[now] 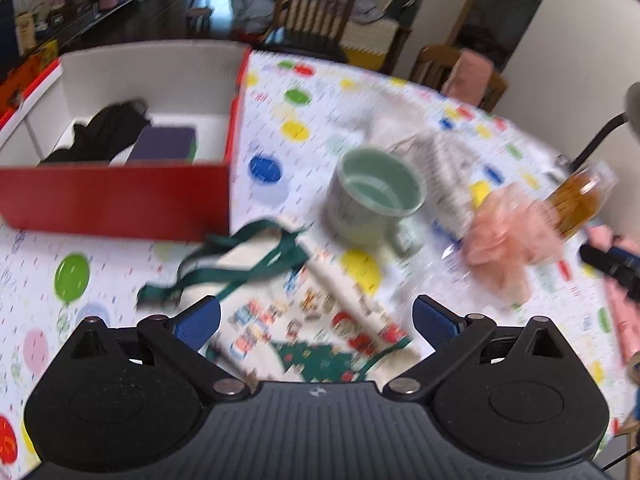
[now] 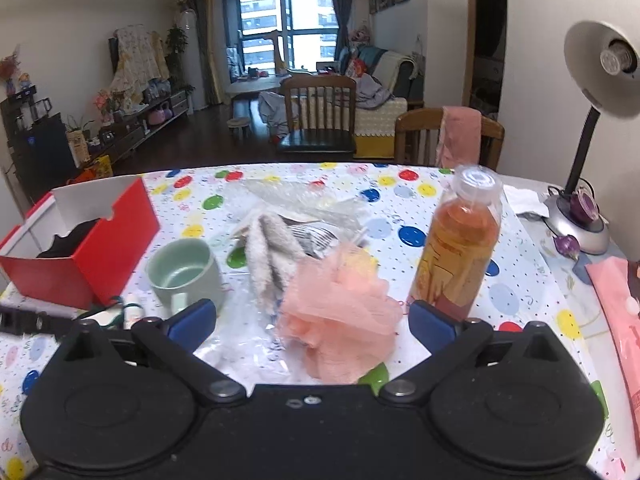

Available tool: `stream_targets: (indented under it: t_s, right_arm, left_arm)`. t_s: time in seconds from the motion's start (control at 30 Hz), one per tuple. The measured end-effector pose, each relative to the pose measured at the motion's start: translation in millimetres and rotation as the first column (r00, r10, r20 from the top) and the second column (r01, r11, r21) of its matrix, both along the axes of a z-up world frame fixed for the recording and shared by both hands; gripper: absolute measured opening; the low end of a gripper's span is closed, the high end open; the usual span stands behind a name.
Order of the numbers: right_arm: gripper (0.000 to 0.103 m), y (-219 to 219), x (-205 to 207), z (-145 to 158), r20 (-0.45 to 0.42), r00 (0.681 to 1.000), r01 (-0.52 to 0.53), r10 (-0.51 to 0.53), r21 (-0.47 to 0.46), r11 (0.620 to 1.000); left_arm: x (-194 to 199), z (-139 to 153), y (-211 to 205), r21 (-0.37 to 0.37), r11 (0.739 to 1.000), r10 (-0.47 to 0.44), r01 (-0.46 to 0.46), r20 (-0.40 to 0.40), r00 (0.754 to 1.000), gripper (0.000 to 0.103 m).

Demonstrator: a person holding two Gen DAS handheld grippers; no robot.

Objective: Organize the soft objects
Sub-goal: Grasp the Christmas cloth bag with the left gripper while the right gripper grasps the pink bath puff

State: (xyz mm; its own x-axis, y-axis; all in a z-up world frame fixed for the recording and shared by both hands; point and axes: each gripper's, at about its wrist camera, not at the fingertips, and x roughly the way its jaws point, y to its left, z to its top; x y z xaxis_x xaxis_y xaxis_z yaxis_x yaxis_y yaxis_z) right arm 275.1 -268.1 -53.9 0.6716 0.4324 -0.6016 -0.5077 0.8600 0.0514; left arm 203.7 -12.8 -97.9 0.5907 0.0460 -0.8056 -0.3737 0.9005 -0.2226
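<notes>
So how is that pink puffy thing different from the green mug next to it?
The pink mesh puff is a soft, ruffled, shapeless bundle, while the green mug is a hard, smooth cylinder with a handle. The puff lies slumped between the open fingers of the right gripper; the mug stands upright, off to the left and outside them. The mug is open at the top and looks empty. Both rest on the balloon-patterned tablecloth.
</notes>
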Motion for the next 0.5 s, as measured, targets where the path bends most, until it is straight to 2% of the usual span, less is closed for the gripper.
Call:
stream_targets:
  t_s: [0.13,0.4,0.5]
  right_arm:
    - [0.103,2,17,-11,-0.025,1.0,0.018,-0.019,-0.007,1.0]
    - [0.102,15,49,-28,-0.046,0.997,0.059,-0.061,-0.035,0.998]
    - [0.102,21,60,-35,-0.04,0.997,0.064,-0.066,-0.063,0.996]
  left_arm:
    - [3,-19,-8,0.037,0.999,0.032,-0.03,-0.058,0.998,0.103]
    - [9,-54,1,-0.051,0.988,0.135,-0.145,-0.161,0.978,0.103]
    - [11,-63,3,-0.062,0.982,0.165,-0.18,-0.188,0.968,0.103]
